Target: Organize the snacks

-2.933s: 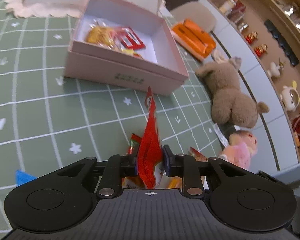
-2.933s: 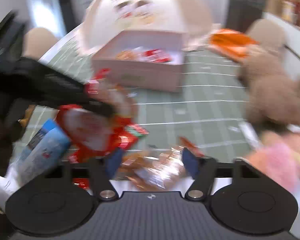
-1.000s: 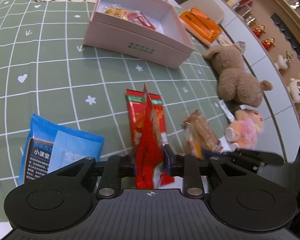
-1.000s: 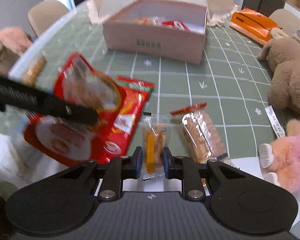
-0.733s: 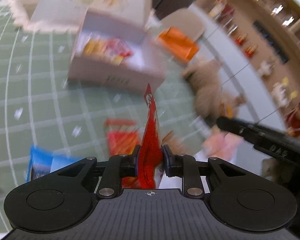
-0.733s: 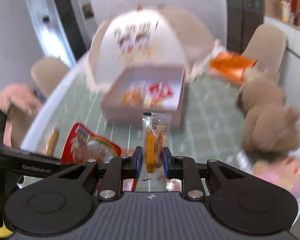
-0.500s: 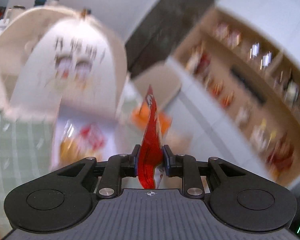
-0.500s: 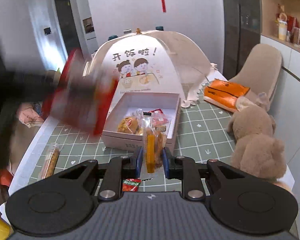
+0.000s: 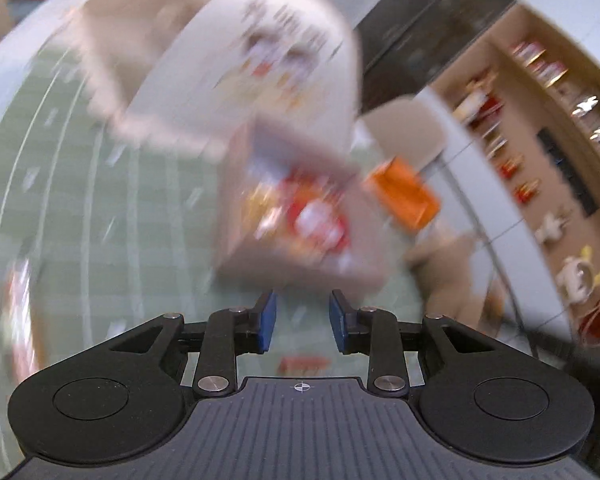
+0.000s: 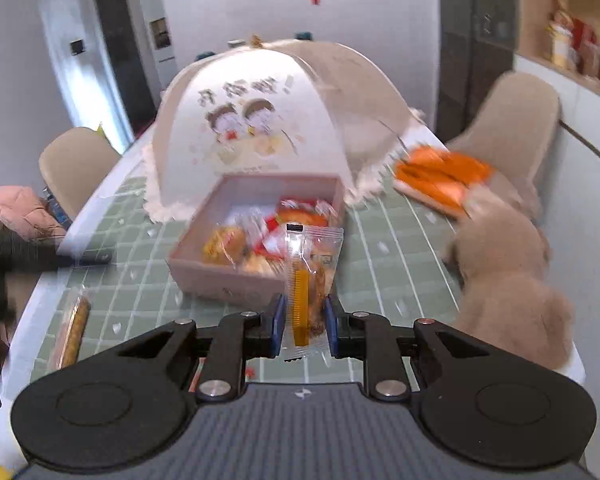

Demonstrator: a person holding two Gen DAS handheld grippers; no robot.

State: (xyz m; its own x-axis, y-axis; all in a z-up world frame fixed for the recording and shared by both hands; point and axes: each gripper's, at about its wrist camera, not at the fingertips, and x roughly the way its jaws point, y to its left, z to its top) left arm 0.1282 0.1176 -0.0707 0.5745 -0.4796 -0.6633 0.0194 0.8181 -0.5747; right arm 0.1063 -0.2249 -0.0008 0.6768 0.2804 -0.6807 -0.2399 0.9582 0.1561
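On the green gridded worktop (image 10: 384, 236), the pink box (image 10: 228, 276) sits open in front of a domed mesh food cover (image 10: 268, 112), with several wrapped snacks already lying inside it. The right gripper (image 10: 303, 320) is clamped on a clear snack packet (image 10: 308, 280), which stands upright between the blue pads, in line with the box's near wall. The left gripper (image 9: 303, 316) shows in a heavily blurred view; its jaws are opening with nothing between its fingers (image 9: 267, 316). The box (image 9: 300, 240) lies beyond them, a red packet (image 9: 318, 224) showing among its contents. An orange packet (image 10: 440, 180) and a brown plush toy (image 10: 508, 272) rest to the right of the box, and a long wrapped snack (image 10: 74, 328) lies near the worktop's left edge.
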